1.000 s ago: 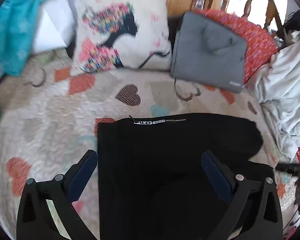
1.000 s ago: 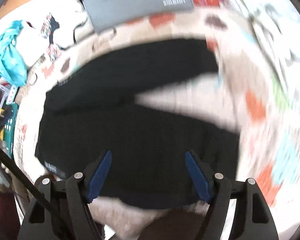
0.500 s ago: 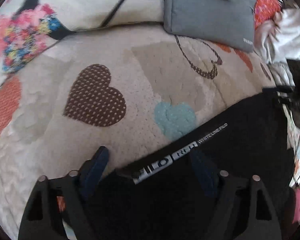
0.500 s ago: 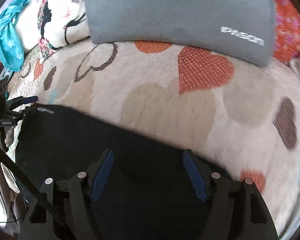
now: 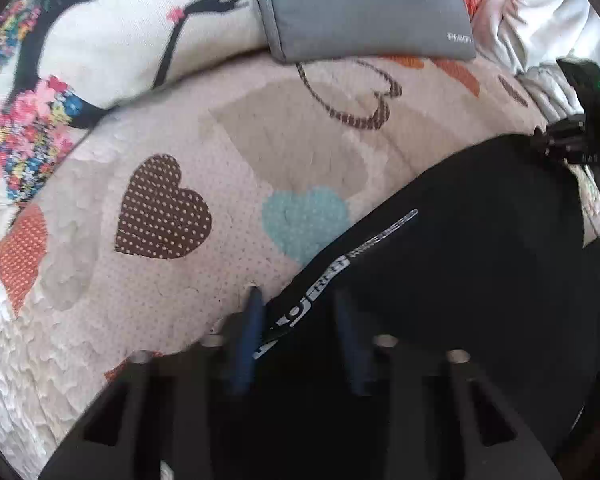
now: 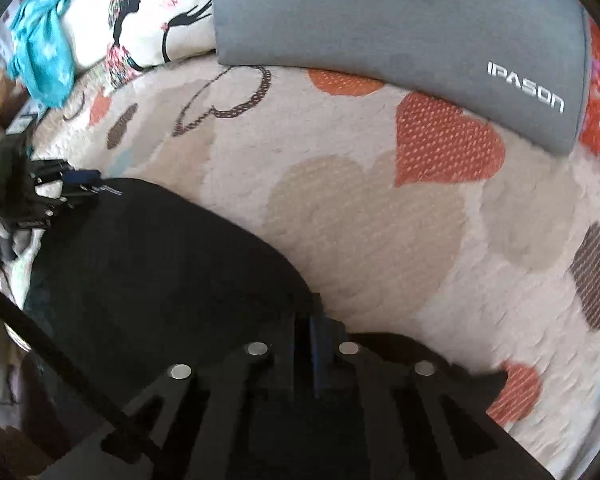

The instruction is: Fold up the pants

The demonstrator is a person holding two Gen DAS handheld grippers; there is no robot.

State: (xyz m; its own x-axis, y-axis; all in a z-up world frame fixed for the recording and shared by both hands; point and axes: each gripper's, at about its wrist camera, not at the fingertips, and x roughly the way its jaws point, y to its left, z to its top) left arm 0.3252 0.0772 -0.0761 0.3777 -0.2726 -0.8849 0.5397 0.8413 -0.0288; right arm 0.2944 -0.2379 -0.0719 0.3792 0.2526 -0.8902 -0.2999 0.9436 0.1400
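The black pants (image 5: pixel 480 264) lie on the heart-patterned bedspread (image 5: pixel 180 152). Their waistband with white lettering (image 5: pixel 324 280) runs between the fingers of my left gripper (image 5: pixel 296 304), which is partly closed around the waistband corner with a gap still between the pads. My right gripper (image 6: pixel 310 320) is shut on the far edge of the pants (image 6: pixel 148 264) at the other end. Each gripper shows small in the other's view: the right gripper in the left wrist view (image 5: pixel 564 140), the left gripper in the right wrist view (image 6: pixel 72 184).
A grey laptop sleeve (image 6: pixel 400 28) leans at the back beside a white patterned pillow (image 5: pixel 112 32). A turquoise cloth (image 6: pixel 44 48) lies far left. White bedding (image 5: pixel 548 24) is bunched at the right in the left wrist view.
Both grippers dropped to the far edge of the pants and closed in: the right shut on the edge, the left narrowed around the waistband corner.
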